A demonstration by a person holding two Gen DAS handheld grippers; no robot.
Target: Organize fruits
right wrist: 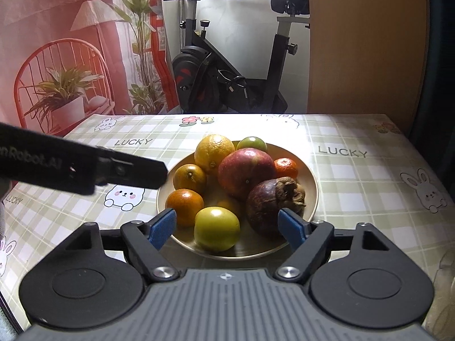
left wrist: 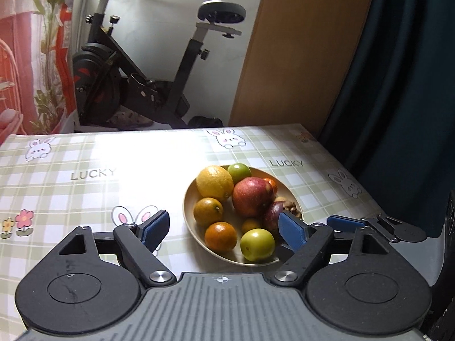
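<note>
- The fruits are piled on a tan plate point(right wrist: 311, 182) set on the checked tablecloth point(right wrist: 355, 176).
- On the plate, a red apple point(right wrist: 246, 170) is seen at the middle, a lemon point(right wrist: 213, 153) behind it and a dark mangosteen point(right wrist: 270, 204) at its right front.
- The left gripper point(left wrist: 224, 227) is held wide apart above the plate's near edge, nothing between its jaws.
- The right gripper point(right wrist: 227, 221) is likewise spread, empty, over the plate's front.

Small yellow fruit point(right wrist: 227, 203) mostly hidden behind green fruit point(right wrist: 216, 228) and apple point(right wrist: 246, 172). Far green fruit point(left wrist: 239, 172) half hidden behind lemon point(left wrist: 215, 182). Mangosteen point(left wrist: 273, 216) partly covered by pad point(left wrist: 293, 230) in left view. Bike point(left wrist: 136, 65) handlebars cut by top edge. Near plate rim point(right wrist: 241, 253) partly hidden.
</note>
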